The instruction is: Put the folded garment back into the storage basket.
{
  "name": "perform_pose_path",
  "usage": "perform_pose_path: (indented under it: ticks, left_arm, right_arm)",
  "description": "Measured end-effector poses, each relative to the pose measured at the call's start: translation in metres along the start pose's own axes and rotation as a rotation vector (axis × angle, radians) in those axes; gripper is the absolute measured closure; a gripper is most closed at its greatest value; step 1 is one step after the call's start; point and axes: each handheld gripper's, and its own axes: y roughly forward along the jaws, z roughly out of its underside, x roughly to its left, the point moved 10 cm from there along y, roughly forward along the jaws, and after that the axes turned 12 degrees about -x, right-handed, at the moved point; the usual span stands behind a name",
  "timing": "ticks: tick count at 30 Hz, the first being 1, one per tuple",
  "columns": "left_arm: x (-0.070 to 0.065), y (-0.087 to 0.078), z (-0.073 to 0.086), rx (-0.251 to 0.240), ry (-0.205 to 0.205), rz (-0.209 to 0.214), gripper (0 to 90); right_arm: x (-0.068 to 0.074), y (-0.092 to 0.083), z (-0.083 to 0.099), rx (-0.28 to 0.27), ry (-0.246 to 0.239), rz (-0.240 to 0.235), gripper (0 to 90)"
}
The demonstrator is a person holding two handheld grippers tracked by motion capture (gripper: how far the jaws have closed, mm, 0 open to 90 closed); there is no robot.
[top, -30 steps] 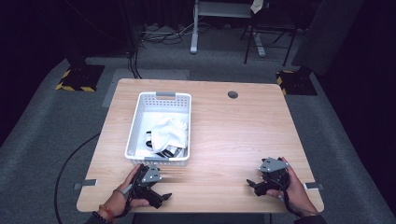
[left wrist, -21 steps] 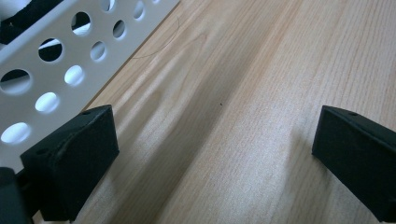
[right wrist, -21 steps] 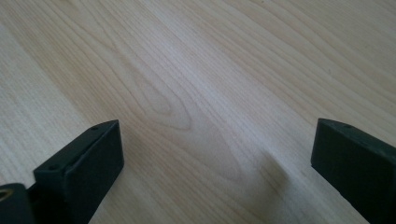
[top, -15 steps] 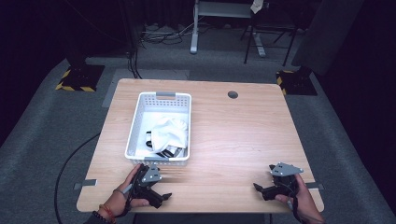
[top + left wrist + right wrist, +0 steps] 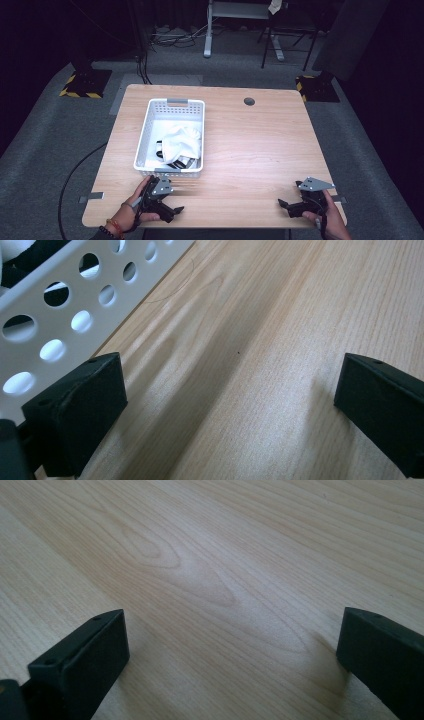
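High view: left tongs [image 5: 167,209] at near counter [image 5: 250,150] edge, just short of basket [image 5: 145,131]; white cloth [image 5: 182,140] heaped inside basket over dark items. Right tongs [image 5: 287,206] at near right corner, well apart from basket.

Left gripper view: left tongs [image 5: 230,405] spread wide, nothing between, bare wood below; perforated basket wall [image 5: 75,305] just beside one jaw.

Right gripper view: right tongs [image 5: 232,650] spread wide, empty, over bare counter [image 5: 200,570].
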Motion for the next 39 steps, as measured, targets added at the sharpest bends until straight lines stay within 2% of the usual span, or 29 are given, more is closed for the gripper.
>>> perform_pose_path:
  ticks: [39]
  left_arm:
    - [0.0003, -0.0001, 0.0001, 0.001, 0.002, 0.0, 0.1]
  right_arm:
    - [-0.0029, 0.0018, -0.0009, 0.001, 0.019, 0.021, 0.0]
